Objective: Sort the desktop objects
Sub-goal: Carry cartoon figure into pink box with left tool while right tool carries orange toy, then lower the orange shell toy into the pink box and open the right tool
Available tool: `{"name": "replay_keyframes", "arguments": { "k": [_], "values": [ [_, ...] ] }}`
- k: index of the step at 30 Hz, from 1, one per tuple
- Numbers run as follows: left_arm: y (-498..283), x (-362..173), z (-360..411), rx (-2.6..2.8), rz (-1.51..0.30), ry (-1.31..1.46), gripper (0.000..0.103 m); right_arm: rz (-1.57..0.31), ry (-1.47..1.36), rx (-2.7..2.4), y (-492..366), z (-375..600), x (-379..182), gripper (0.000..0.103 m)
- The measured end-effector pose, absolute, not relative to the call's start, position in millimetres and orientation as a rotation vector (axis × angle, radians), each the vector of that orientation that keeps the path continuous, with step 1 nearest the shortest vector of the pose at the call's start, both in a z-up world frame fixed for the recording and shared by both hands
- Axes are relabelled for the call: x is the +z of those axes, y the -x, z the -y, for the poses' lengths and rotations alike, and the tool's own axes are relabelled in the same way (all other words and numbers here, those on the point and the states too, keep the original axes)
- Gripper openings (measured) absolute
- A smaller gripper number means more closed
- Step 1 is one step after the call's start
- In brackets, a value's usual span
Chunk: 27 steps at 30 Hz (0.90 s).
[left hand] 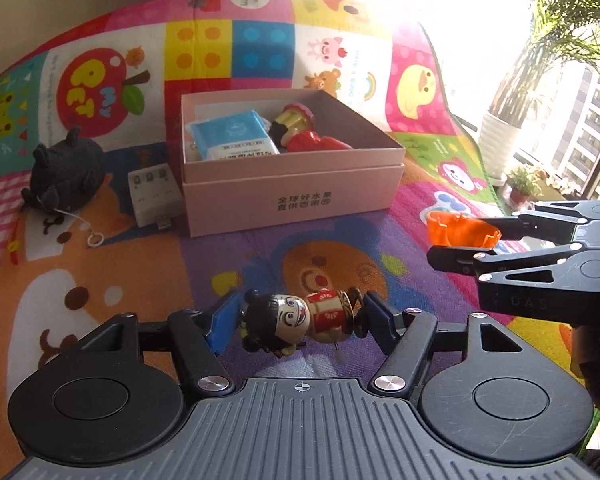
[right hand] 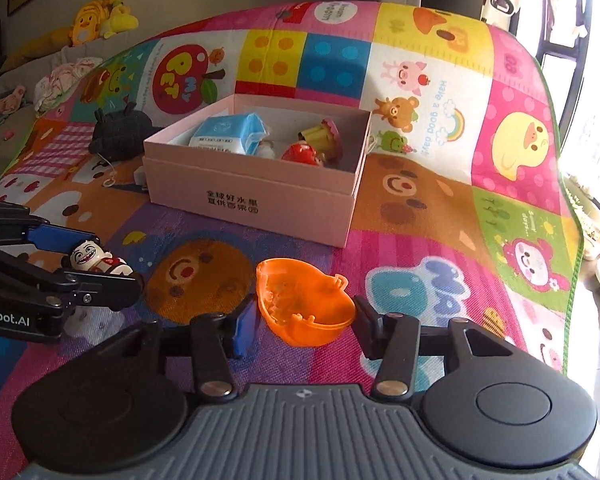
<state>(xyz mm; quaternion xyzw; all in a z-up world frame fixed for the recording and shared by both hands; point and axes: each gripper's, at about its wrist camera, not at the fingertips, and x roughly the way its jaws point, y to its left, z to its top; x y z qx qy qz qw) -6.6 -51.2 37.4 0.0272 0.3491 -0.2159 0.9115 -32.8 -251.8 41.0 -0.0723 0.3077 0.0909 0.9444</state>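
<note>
Gripping one toy each, both grippers hang above the play mat, short of the pink box.

Left gripper [left hand: 300,322] clamps a small doll [left hand: 300,320] sideways between its blue pads, head on one pad, feet on the other, clear of the mat [left hand: 100,272]. Right gripper [right hand: 306,320] clamps an orange shell [right hand: 304,304], hollow side up, jaws pressed on its two rims. Seen from the left wrist, the shell sits to the right of the doll and apart from it. Box [left hand: 292,200] stands open beyond both, near the mat's middle; inside lie a blue packet [left hand: 232,136] and a red figure [left hand: 308,132]. Just left of the box: a white block [left hand: 154,194], then a dark plush [left hand: 64,176] with a cord and ring. Potted plant [left hand: 540,60] by the window at far right.
</note>
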Motion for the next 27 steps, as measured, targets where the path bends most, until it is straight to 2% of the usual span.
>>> {"name": "replay_keyframes", "arguments": {
  "k": [5, 10, 13, 15, 17, 27],
  "values": [
    [-14.1, 82.0, 67.8, -0.459, -0.538, -0.084, 0.072, -0.477, 0.098, 0.213, 24.1, 272.1, 118.0, 0.049],
    [-60.4, 105.2, 97.0, -0.449, -0.391, -0.060, 0.072, -0.416, 0.060, 0.165, 2.1, 281.1, 148.4, 0.049],
    [-83.2, 93.8, 108.2, -0.442, -0.406, -0.080, 0.073, -0.425, 0.045, 0.151, -10.3, 284.0, 147.4, 0.049],
    [-87.3, 82.4, 102.3, -0.429, -0.447, -0.069, 0.079, -0.438, 0.048, 0.142, -16.5, 284.5, 142.9, 0.049],
    [-80.6, 72.3, 87.3, -0.430, -0.463, -0.040, 0.094, -0.460, 0.052, 0.138, -22.4, 283.8, 135.0, 0.049],
    [-45.3, 28.0, -9.0, -0.269, -0.582, 0.056, 0.097, -0.648, 0.010, 0.217, -90.6, 242.2, 103.4, 0.049]
  ]
}}
